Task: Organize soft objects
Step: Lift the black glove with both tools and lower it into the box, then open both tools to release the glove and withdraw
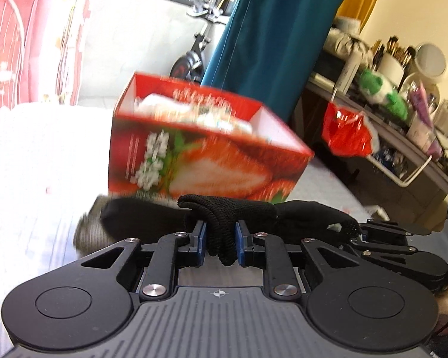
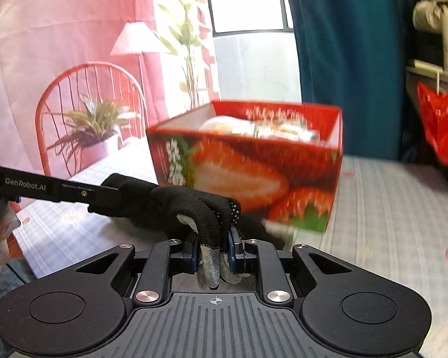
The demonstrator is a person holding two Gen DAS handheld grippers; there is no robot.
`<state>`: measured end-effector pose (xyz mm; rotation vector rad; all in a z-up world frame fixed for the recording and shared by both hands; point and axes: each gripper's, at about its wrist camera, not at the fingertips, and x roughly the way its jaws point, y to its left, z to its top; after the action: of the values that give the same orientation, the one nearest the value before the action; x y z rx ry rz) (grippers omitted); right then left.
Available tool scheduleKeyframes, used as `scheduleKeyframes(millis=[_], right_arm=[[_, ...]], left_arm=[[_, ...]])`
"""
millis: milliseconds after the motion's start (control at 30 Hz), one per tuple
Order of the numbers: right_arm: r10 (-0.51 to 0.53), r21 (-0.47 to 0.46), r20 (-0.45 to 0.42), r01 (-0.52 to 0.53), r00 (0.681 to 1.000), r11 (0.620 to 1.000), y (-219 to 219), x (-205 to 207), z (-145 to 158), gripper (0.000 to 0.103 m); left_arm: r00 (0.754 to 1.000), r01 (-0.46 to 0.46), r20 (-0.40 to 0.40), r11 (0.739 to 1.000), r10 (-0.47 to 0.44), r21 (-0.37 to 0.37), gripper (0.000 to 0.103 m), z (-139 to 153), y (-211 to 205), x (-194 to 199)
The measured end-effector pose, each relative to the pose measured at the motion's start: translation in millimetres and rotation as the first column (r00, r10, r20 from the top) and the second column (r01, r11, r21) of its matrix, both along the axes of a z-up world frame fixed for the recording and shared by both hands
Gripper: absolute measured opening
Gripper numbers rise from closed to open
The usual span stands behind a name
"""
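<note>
Left gripper: pads clamp ribbed cuff of black knit glove.
Right gripper: pinches its grey fingertips.
Strawberry box: glossy cardboard, blurred, contents perhaps fabric.

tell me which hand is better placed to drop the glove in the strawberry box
Left, probably. Both grippers, left and right, pinch the same black glove, but the box sits straight ahead of the left one and slightly off to the right of the other.
</note>
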<state>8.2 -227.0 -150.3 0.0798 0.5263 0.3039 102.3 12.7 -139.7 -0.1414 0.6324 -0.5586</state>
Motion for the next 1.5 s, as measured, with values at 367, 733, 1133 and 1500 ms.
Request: scheduleKeyframes(millis=[367,733,1133,1500], right_arm=[[0.006,-0.043,0.108,-0.002,0.994,0.999,-17,54,66,0.016],[0.048,-0.151,0.162,-0.023,0.986,0.988,-15,142,97,0.016],[0.050,-0.161,0.066,-0.039,0.997,0.986,-14,189,55,0.017],[0.050,-0.173,0.016,-0.047,0.999,0.984,-7,195,38,0.029]], left_arm=[[0.994,-0.012,0.110,0.999,0.016,-0.038,0.021,65,-12,41],[0.995,-0.046,0.093,0.999,0.045,0.008,0.021,86,-24,115],[0.998,-0.060,0.009,0.997,0.060,0.057,0.021,56,-24,159],[0.996,-0.086,-0.003,0.990,0.087,0.107,0.026,41,-21,162]])
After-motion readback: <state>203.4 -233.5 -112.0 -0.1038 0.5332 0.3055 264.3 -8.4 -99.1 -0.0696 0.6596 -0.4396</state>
